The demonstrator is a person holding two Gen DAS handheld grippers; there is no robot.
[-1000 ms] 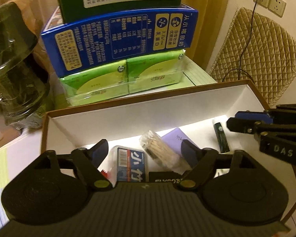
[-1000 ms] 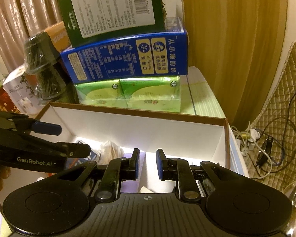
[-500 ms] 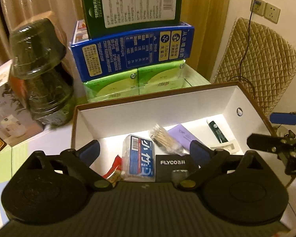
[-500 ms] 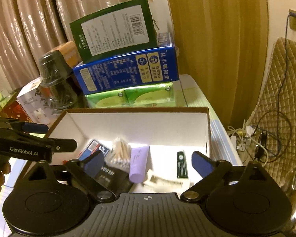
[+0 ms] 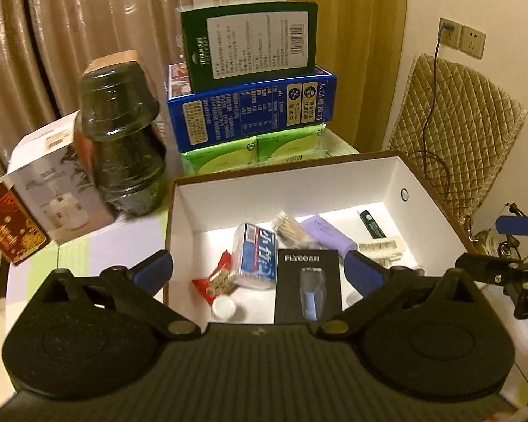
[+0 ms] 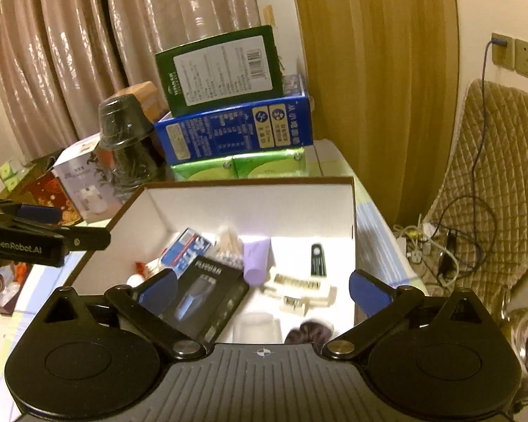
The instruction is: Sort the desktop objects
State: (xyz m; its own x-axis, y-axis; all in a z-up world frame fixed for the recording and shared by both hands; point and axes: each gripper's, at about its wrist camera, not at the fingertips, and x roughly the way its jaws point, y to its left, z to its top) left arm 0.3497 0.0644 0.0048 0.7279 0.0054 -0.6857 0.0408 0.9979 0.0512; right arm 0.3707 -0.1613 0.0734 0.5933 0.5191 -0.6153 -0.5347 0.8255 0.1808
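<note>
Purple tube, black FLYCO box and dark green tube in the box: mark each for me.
purple tube (image 6: 256, 259): right wrist view, middle of its body.
black FLYCO box (image 5: 308, 285): left wrist view, centre of its front face.
dark green tube (image 6: 318, 260): right wrist view, middle of its label.

Dim, warm yellowish room light. The box (image 5: 387, 172) floor glows overexposed white, its near wall shaded. Curtains (image 6: 70, 45) show vertical glare streaks. Fisheye distortion bends the edges; corners vignette black. The jar (image 5: 123, 140) is slightly blurred; small print is unreadable.
</note>
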